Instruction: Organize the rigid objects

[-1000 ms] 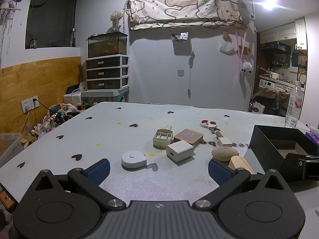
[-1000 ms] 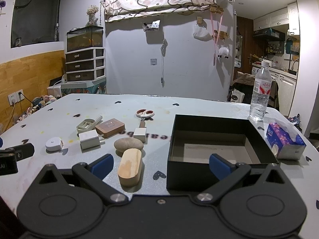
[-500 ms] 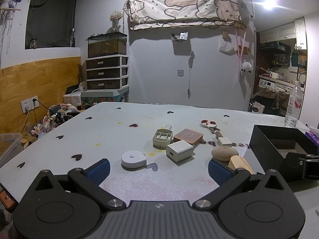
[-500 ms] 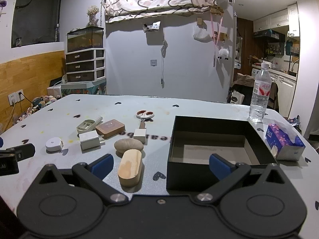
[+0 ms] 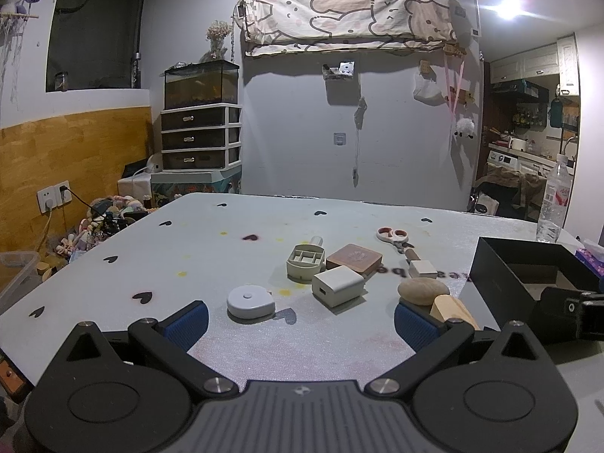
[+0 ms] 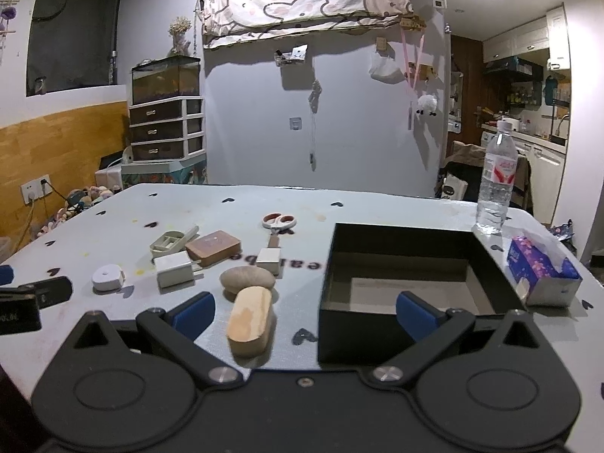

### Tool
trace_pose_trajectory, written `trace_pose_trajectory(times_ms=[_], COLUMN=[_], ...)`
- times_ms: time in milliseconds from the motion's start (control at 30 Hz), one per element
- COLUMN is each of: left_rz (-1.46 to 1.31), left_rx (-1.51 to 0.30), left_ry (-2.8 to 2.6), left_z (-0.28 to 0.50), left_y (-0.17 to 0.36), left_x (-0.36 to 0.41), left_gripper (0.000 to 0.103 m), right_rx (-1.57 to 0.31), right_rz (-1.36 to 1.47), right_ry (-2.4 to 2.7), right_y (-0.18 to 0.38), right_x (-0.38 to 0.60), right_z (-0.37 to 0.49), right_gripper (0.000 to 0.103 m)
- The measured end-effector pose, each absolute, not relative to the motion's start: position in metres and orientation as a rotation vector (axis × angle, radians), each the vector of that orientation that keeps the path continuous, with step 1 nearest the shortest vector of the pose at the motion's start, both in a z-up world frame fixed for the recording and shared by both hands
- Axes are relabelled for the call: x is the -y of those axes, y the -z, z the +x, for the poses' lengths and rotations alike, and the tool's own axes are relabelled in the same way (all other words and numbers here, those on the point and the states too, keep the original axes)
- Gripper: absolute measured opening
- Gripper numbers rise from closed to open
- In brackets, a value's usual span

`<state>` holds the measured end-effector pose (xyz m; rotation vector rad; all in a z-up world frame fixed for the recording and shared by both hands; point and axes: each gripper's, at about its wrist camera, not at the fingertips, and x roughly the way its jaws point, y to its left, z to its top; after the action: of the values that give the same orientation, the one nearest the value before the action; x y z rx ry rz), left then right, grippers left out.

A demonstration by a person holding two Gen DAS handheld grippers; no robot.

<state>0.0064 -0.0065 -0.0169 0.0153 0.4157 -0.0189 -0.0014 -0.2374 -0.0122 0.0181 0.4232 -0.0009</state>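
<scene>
Small rigid objects lie in a cluster on the pale table: a round white tape measure point(image 5: 250, 301), a white charger cube point(image 5: 338, 287), a beige compartment tray point(image 5: 305, 262), a brown flat case point(image 5: 353, 258), scissors point(image 5: 393, 236), a small white block point(image 5: 422, 268), a smooth stone point(image 5: 422, 291) and a wooden oval block point(image 6: 250, 319). An open black box point(image 6: 406, 260) stands to their right. My left gripper point(image 5: 301, 319) is open, low in front of the tape measure. My right gripper point(image 6: 305, 309) is open, with the wooden block and the box's near wall between its fingers' lines.
A water bottle point(image 6: 495, 185) stands at the table's far right corner, and a purple tissue pack point(image 6: 541, 271) lies right of the box. The table point(image 5: 211, 249) has heart stickers and bare room at the left and far side. Drawers and a fish tank stand behind.
</scene>
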Motion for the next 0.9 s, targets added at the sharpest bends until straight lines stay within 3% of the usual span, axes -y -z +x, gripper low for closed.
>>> trace_pose_trajectory(times_ms=[667, 900], left_rz=[-0.030, -0.032], left_rx=[-0.489, -0.548], left_ry=[-0.094, -0.125], left_z=[0.036, 0.070], left_y=[0.040, 0.055], left_x=[-0.024, -0.035], left_gripper=[0.103, 0.103], right_rx=[-0.322, -0.429], right_rz=[0.095, 0.083], right_ry=[0.321, 0.380], right_y=[0.021, 0.029], right_x=[0.360, 0.397], right_z=[0.010, 0.036], right_gripper=[0.103, 0.103])
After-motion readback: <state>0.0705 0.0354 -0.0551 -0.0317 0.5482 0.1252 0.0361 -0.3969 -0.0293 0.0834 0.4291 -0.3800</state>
